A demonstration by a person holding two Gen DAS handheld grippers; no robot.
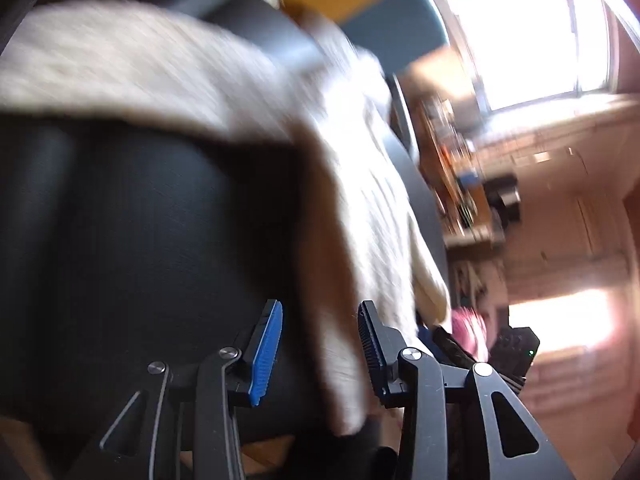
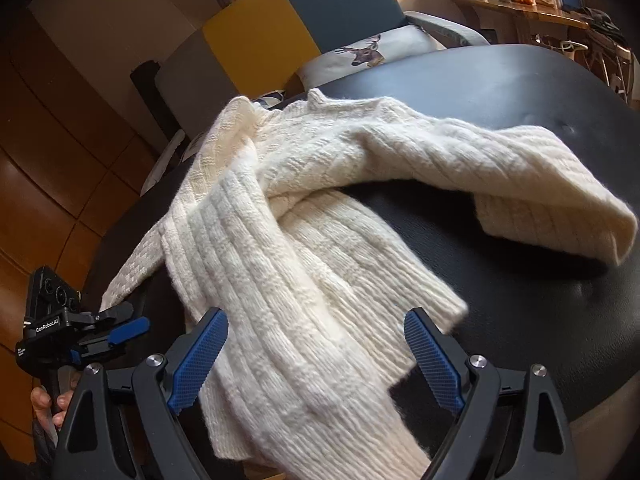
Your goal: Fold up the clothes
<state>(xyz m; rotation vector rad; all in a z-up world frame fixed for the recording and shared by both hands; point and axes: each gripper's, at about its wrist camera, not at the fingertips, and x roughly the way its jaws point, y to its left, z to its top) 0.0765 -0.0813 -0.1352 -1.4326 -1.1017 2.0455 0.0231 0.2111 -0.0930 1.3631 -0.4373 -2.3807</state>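
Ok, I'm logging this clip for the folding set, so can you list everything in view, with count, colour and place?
sweater: one, cream knit, crumpled across the black surface, one sleeve flopped right
padded surface: one, black, under the sweater
chair: one, yellow, teal and grey panels, behind the surface
cushion: one, white with a deer print, on the chair
shelf: one, wooden, far right, holding small jars too small to count
window: one, bright, top right of the left wrist view
left hand-held gripper: black with blue pads, at the sweater's left edge, jaws apart
right hand-held gripper: black with blue pads, wide open over the near sleeve
hand: one, holding the left handle
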